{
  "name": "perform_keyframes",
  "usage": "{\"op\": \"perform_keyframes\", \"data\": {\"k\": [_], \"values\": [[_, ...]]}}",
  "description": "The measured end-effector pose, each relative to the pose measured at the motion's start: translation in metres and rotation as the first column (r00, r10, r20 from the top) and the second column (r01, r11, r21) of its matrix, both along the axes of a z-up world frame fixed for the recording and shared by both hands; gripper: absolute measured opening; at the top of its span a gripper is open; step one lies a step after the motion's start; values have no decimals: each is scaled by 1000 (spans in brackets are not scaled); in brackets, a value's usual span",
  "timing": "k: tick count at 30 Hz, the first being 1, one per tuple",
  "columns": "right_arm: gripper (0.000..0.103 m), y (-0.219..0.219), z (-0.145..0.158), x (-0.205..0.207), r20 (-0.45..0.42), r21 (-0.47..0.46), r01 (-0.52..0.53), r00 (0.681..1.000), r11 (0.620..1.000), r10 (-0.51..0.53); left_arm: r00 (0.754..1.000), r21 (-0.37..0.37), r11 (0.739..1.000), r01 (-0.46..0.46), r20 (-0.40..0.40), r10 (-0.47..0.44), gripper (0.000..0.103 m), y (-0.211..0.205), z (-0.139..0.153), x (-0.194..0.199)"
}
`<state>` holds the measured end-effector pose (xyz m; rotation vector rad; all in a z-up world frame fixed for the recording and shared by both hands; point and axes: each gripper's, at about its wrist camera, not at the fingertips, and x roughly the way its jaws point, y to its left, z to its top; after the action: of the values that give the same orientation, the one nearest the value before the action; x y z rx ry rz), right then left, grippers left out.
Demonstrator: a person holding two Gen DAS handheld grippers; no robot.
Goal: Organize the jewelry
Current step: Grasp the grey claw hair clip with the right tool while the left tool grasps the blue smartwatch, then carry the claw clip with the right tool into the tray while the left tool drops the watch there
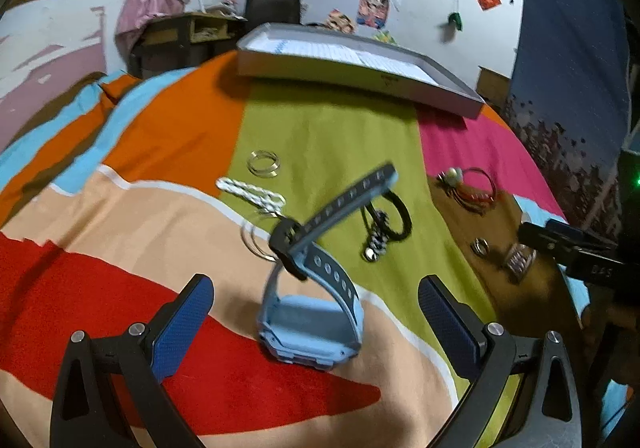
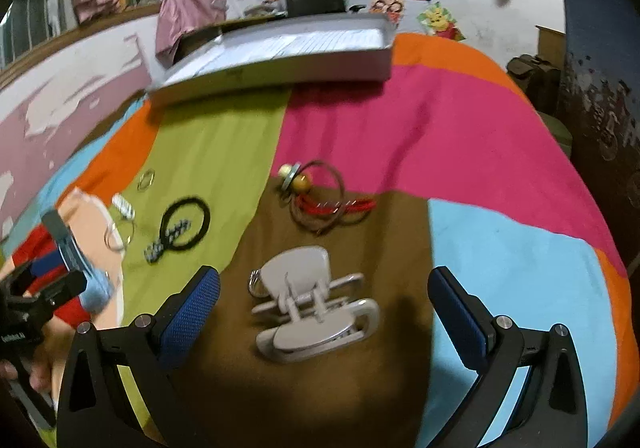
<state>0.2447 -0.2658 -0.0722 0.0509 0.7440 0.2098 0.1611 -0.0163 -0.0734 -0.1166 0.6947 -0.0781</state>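
Note:
A light-blue watch (image 1: 310, 322) with a grey strap stands on the striped cloth, between the spread fingers of my open left gripper (image 1: 316, 310). My open right gripper (image 2: 324, 300) straddles a beige hair claw clip (image 2: 316, 314) lying on the brown stripe. Beyond lie silver bangles (image 1: 263, 163), a white braided bracelet (image 1: 250, 193), a black cord loop with a chain (image 1: 386, 228), a red cord bracelet with beads (image 1: 470, 187) and a small ring (image 1: 480, 247). A shallow grey box (image 1: 360, 75) sits at the far side.
The right gripper's black body (image 1: 576, 252) shows at the left wrist view's right edge. A hand holding the left gripper (image 2: 36, 312) appears at the right wrist view's left edge. Dark furniture (image 1: 180, 39) and a postered wall stand behind the bed.

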Motion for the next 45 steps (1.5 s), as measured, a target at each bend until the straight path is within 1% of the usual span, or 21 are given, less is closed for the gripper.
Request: {"op": "perform_keyframes", "data": {"k": [2,4,6,8,10,12,14,16,18,19,20,22,28,32,35,39,42,45], "values": [[102,4,-4,1,-9,-21,-14,1000,1000,13,1000,-3,1000,15,-18,-16,103,2,-4,2],[102,6,-7,1,-17,-29,-20,1000,999,19,998,-7,1000,17,-55,-17,103,4,-11,6],[98,6,-12,3,-36,-27,-23,999,999,22,996,-26,1000,12,-90,-15,103,8,-17,13],[88,5,-15,4,-51,-22,-19,999,1000,18,995,-39,999,14,-94,-17,103,9,-19,13],[85,5,-18,6,-55,-15,-26,998,1000,25,996,-36,999,28,-89,-31,102,6,-20,12],[83,6,-19,6,-59,-14,-33,998,999,32,995,-26,999,46,-89,-48,98,3,-21,11],[77,10,-22,6,-66,-20,-48,997,999,47,993,-13,997,71,-96,-72,88,-2,-22,12],[76,14,-22,4,-61,-30,-63,996,998,62,991,9,996,84,-102,-82,83,-8,-23,13],[67,16,-23,3,-57,-36,-76,996,996,73,991,19,996,86,-103,-84,76,-10,-24,12],[62,16,-23,2,-58,-38,-78,995,996,76,991,17,996,87,-101,-85,71,-10,-23,13],[62,17,-23,2,-60,-39,-81,995,996,78,991,13,996,89,-101,-87,66,-9,-23,12],[62,19,-24,1,-60,-41,-92,994,995,90,990,1,995,96,-102,-96,58,-8,-24,12],[62,24,-25,-3,-76,-28,-117,990,993,115,988,10,994,113,-103,-111,57,-10,-25,10],[62,24,-23,-9,-59,-9,-123,991,992,122,990,18,994,111,-93,-109,57,-12,-21,6],[62,21,-18,-13,-41,10,-121,992,993,121,990,-5,993,116,-79,-116,57,-15,-14,2],[62,15,-4,-15,-1,55,-105,994,993,106,990,-6,991,134,-35,-134,57,-23,10,6],[62,15,17,-10,42,61,-107,994,992,104,988,-7,988,153,-5,-153,57,-26,35,22],[62,16,51,10,107,65,-114,989,991,106,986,-10,986,164,18,-163,57,-25,68,49]]}}
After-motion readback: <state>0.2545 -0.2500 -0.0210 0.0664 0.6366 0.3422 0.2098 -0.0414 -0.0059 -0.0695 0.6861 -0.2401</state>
